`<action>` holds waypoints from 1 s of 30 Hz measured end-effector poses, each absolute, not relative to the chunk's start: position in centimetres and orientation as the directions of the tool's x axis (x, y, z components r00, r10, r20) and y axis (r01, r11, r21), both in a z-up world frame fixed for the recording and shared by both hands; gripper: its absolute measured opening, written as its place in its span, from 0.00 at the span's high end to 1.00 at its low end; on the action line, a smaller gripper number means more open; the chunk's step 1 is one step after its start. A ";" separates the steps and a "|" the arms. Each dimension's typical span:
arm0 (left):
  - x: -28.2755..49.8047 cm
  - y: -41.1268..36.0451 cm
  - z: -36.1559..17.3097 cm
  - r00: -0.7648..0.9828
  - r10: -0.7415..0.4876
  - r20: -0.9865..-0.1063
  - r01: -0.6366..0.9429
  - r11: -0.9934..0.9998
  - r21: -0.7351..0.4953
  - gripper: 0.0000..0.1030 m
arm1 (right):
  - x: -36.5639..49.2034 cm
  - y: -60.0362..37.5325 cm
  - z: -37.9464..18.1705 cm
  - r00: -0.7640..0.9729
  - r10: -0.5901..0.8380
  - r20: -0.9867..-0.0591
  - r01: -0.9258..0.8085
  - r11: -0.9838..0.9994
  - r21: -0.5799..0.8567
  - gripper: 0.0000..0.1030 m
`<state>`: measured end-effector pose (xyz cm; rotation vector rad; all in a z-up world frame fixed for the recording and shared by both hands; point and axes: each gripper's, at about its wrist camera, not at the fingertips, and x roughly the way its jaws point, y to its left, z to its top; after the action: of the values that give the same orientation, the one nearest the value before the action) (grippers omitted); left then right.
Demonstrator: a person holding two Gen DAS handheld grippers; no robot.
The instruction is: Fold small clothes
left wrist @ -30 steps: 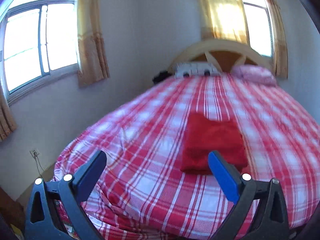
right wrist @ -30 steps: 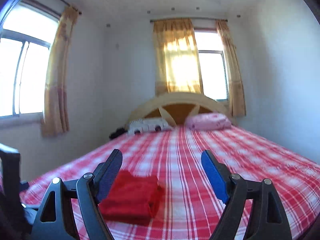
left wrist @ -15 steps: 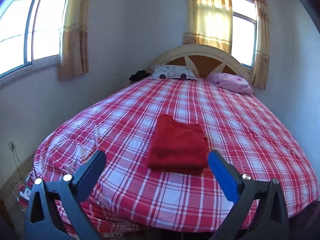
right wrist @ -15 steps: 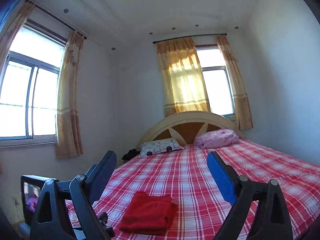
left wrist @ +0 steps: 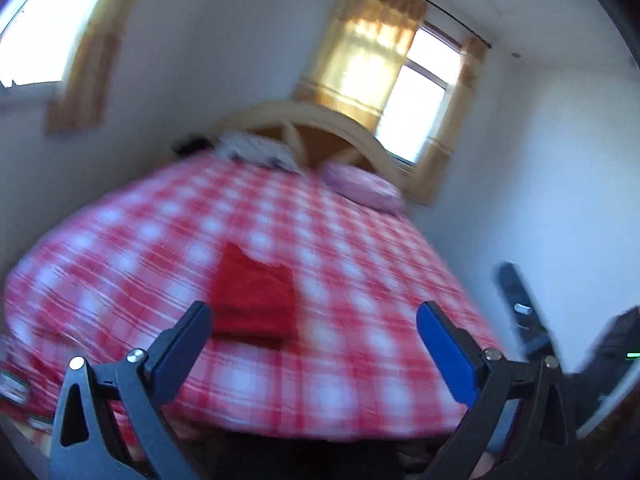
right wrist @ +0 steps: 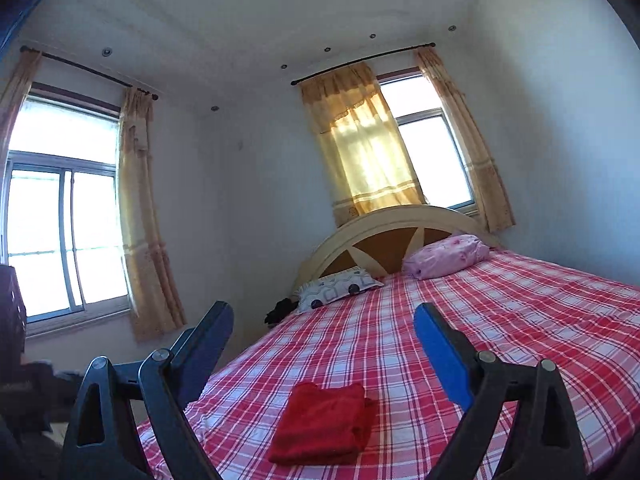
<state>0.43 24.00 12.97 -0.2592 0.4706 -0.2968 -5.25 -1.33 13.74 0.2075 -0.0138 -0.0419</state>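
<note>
A folded red garment lies flat on the red and white checked bedspread near the foot of the bed. It also shows in the right wrist view on the bedspread. My left gripper is open and empty, held well back from the bed, and its view is blurred. My right gripper is open and empty, raised above the foot of the bed and apart from the garment. Part of the right gripper shows at the right edge of the left wrist view.
A patterned pillow and a pink pillow lie against the cream headboard. A dark item sits beside the bed by the wall. Curtained windows are on the left and back walls. Dark furniture stands at the left.
Both grippers have drawn back and up from the bed and tilted, so the folded red garment looks smaller and farther away. The garment has not moved.
</note>
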 end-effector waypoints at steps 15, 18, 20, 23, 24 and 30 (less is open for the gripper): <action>5.4 21.3 3.6 0.861 0.021 -0.509 -0.017 1.000 0.013 0.00 | 0.6 -0.6 5.3 0.969 -0.077 -0.234 0.115 0.981 0.155 0.10; 5.2 22.1 3.6 0.866 0.001 -0.501 -0.010 1.000 -0.015 0.00 | 1.0 -0.6 5.0 0.966 -0.066 -0.250 0.111 0.980 0.168 0.10; 5.2 22.2 3.8 0.870 -0.009 -0.492 -0.005 1.000 -0.028 0.00 | 1.0 -0.6 5.0 0.966 -0.068 -0.251 0.111 0.981 0.161 0.10; 5.1 21.9 4.0 0.874 0.011 -0.486 -0.015 1.000 -0.006 0.00 | 0.9 -0.6 5.0 0.966 -0.065 -0.250 0.106 0.982 0.157 0.10; 5.0 21.7 4.0 0.875 0.020 -0.483 -0.016 1.000 0.012 0.00 | 0.9 -0.6 5.1 0.966 -0.062 -0.251 0.104 0.982 0.159 0.10; 4.7 20.9 4.2 0.880 0.029 -0.474 -0.006 0.999 0.049 0.00 | 0.7 -0.8 5.2 0.967 -0.059 -0.248 0.102 0.981 0.163 0.10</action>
<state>4.72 20.85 4.24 0.0468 0.4948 0.0182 0.70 -0.76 5.21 0.1763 0.2447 -0.0819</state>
